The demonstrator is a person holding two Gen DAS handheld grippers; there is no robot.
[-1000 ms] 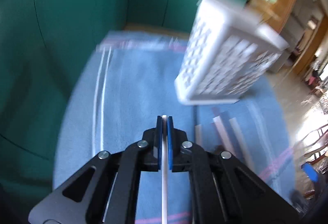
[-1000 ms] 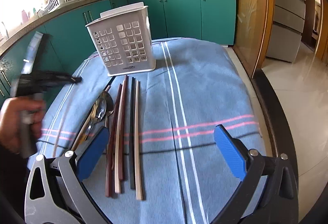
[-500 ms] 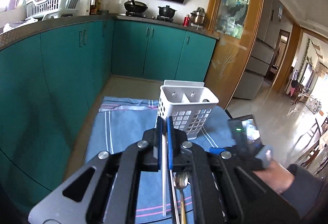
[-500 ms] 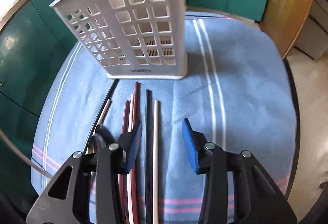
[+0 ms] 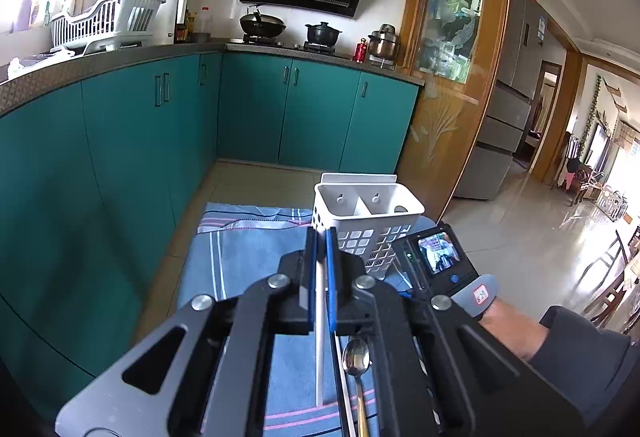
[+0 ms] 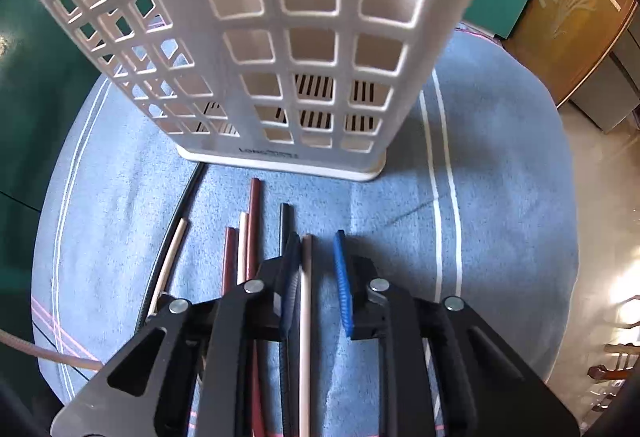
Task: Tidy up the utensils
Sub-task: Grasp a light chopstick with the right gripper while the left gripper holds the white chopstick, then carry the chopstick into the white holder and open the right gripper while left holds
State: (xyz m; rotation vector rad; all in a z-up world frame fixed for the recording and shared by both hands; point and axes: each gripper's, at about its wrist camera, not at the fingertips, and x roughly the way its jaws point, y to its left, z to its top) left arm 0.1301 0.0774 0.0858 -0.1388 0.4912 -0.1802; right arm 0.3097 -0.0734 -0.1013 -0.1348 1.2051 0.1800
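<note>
White caddy [image 5: 368, 213] upright on blue-clothed tabletop [image 6: 500, 221], both compartments empty. Left claw [image 5: 320, 249] clamped on white chopstick [image 5: 320, 337], hanging downward. Right claw [image 6: 318, 257] closing around beige chopstick [image 6: 305, 317], pointing toward caddy.

Your right gripper [image 6: 318, 269] is hiding chopsticks' [image 6: 253, 237] near ends; frame edge is cutting holder [image 6: 304, 49] top; spoon [image 5: 357, 357] handle possibly running offscreen.

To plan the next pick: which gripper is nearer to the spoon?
Left. The left gripper, holding a white chopstick, hangs beside the spoon; the right gripper is over the chopsticks.
</note>
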